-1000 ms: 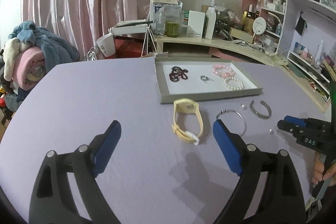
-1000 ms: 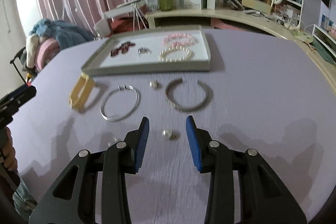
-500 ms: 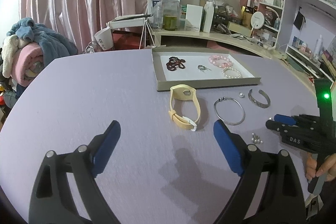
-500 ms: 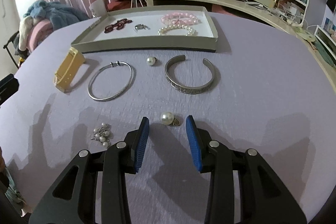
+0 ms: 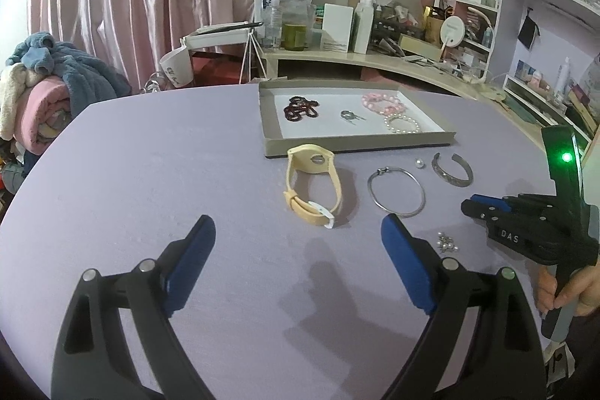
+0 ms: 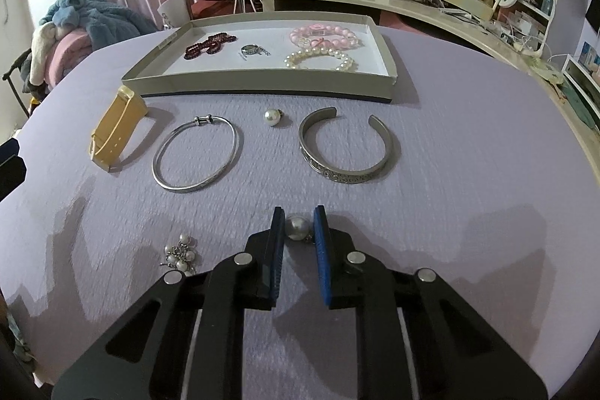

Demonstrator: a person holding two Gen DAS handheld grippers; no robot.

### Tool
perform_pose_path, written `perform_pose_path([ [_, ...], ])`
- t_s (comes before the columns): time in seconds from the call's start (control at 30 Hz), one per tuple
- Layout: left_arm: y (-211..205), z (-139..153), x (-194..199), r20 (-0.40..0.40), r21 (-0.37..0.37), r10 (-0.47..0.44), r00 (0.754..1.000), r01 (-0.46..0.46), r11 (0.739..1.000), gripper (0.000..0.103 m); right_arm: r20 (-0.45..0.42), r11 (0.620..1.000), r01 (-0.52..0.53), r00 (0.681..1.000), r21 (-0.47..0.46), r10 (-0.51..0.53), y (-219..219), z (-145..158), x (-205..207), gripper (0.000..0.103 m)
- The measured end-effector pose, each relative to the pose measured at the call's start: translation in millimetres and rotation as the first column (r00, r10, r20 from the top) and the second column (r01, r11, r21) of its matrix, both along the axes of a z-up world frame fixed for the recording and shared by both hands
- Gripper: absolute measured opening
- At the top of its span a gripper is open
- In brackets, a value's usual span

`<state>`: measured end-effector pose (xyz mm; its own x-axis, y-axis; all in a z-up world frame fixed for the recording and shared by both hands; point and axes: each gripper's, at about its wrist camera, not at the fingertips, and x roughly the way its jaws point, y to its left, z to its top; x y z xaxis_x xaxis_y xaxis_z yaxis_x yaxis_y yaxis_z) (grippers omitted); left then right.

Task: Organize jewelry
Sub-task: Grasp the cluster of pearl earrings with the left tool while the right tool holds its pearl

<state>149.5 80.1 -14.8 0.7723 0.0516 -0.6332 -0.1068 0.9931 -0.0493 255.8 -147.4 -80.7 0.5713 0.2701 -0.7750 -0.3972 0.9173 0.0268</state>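
Blue pads (image 6: 276,250) of the right gripper (image 6: 298,225) have just been closing and now pinch a pearl earring (image 6: 297,227) on the purple table (image 6: 468,175); its metal back is half hidden. Left gripper (image 5: 298,235) hovers spread wide, empty. Beside them a pearl cluster (image 6: 180,254) blurs together; beyond lie bangles and the tray (image 6: 262,89).

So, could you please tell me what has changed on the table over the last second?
The right claw has come in low over the nearer pearl earring and its jaws have just been closing, so the pearl now sits between the blue pads, apparently pinched. The left claw stays wide open above the cloth. The bangle, cuff and tray are unmoved.
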Motion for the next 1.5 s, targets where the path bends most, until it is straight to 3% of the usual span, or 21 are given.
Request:
perform_pose_path([
  [0.43,-61.1,-16.0,14.9,-0.047,-0.026,-0.127,0.991,0.126,0.992,0.089,0.033,0.991,0.083,0.996,0.103,-0.087,-48.2,26.7,-6.9,0.016],
  [0.67,-107.5,-33.0,34.0,-0.124,-0.015,-0.188,0.974,0.188,0.982,0.058,0.058,0.983,0.117,0.99,0.139,-0.126,-71.7,39.2,-8.7,0.016],
  [0.9,-134.2,-53.9,55.3,-0.215,-0.017,-0.187,0.959,0.188,0.982,0.043,0.055,0.979,0.132,0.988,0.157,-0.142,-85.6,39.8,-9.8,0.016],
  [1.07,-146.7,-54.5,60.9,-0.22,0.016,-0.188,0.957,0.197,0.98,0.016,0.046,0.976,0.132,0.989,0.174,-0.142,-88.4,38.9,-9.2,0.016],
  [1.5,-114.1,-40.4,51.5,-0.2,-0.017,-0.194,0.961,0.194,0.981,0.01,0.072,0.974,0.106,0.99,0.202,-0.122,-83.4,51.0,-11.7,0.016],
])
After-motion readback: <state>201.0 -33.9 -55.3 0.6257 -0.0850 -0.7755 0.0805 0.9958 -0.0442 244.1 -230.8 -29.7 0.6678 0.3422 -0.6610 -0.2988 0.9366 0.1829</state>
